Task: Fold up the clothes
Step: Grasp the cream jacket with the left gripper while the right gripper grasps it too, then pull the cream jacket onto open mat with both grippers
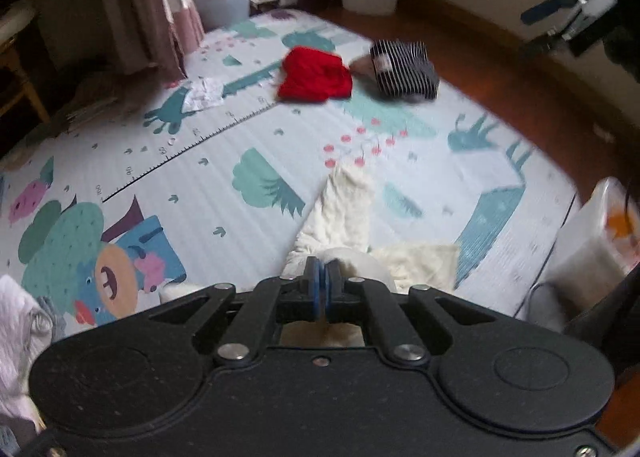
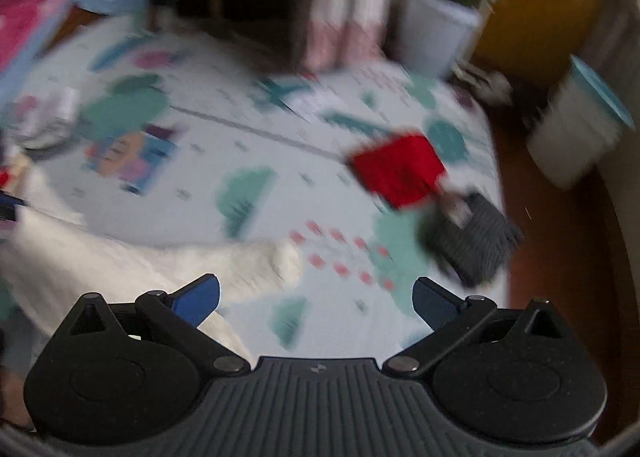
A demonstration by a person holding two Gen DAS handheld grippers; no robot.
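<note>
white garment (image 1: 352, 209) pinched in left tongs (image 1: 322, 277), right tongs (image 2: 316, 297) apart

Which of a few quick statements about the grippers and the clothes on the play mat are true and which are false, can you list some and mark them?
1. The left gripper is shut on the white garment. True.
2. The right gripper is clamped on the red garment. False: its jaws stand wide open, holding nothing.
3. The red garment lies folded on the play mat. True.
4. The striped garment sits on top of the red one. False: it lies beside it, near the mat's edge.
5. The white garment is already folded into a neat square. False: it trails loosely across the mat.
</note>
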